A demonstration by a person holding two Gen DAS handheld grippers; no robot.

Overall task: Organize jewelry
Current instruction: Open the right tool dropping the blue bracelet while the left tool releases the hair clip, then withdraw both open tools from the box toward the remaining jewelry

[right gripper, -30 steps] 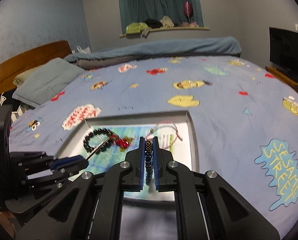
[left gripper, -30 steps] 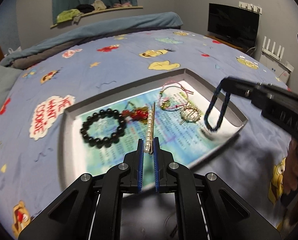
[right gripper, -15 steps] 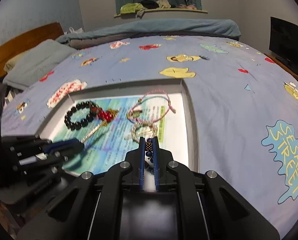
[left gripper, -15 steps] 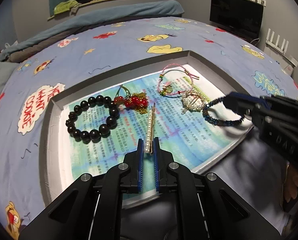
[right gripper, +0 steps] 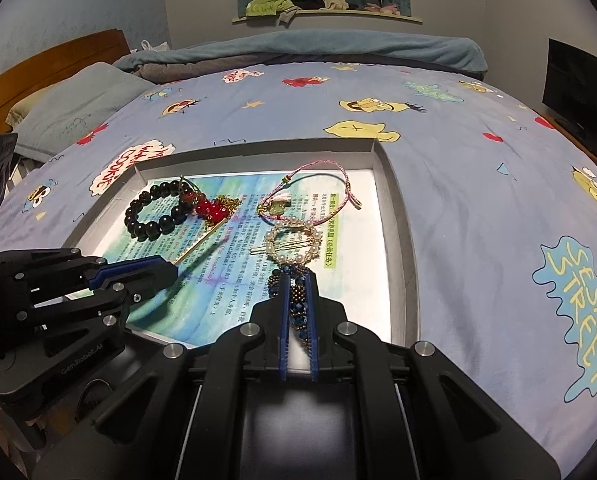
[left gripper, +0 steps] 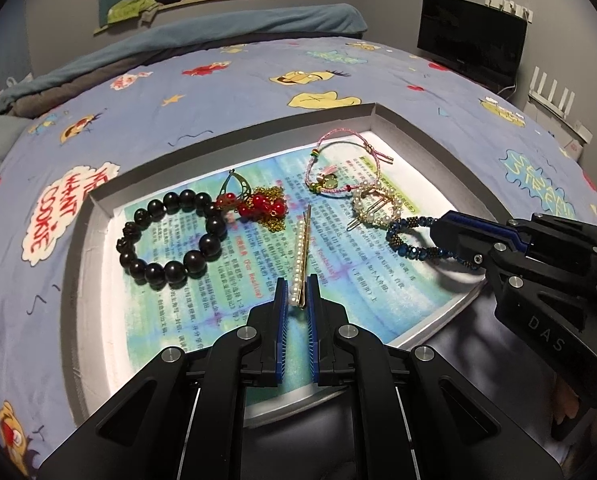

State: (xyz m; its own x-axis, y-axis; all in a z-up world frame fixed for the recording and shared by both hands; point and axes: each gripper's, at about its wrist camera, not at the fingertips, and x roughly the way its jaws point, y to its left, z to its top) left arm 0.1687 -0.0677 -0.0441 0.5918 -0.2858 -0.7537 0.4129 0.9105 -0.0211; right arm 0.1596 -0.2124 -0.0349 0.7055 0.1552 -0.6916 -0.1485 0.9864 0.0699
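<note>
While the left gripper [left gripper: 297, 298] pinches the pearl hair clip [left gripper: 301, 254] at lower centre of the tray [left gripper: 414, 124], the right gripper [right gripper: 297, 300] clamps the blue beaded bracelet [left gripper: 408, 238] at right. Judged best: settle each piece flat, clear of the pearl ring brooch [right gripper: 294, 242], before releasing.

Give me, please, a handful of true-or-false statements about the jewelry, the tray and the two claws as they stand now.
1. The left claw grips a pearl hair clip. True.
2. The right claw is empty. False: it is shut on a blue beaded bracelet.
3. The black bead bracelet lies in the tray. True.
4. The pink cord bracelet lies on the bedspread outside the tray. False: it lies inside the tray.
</note>
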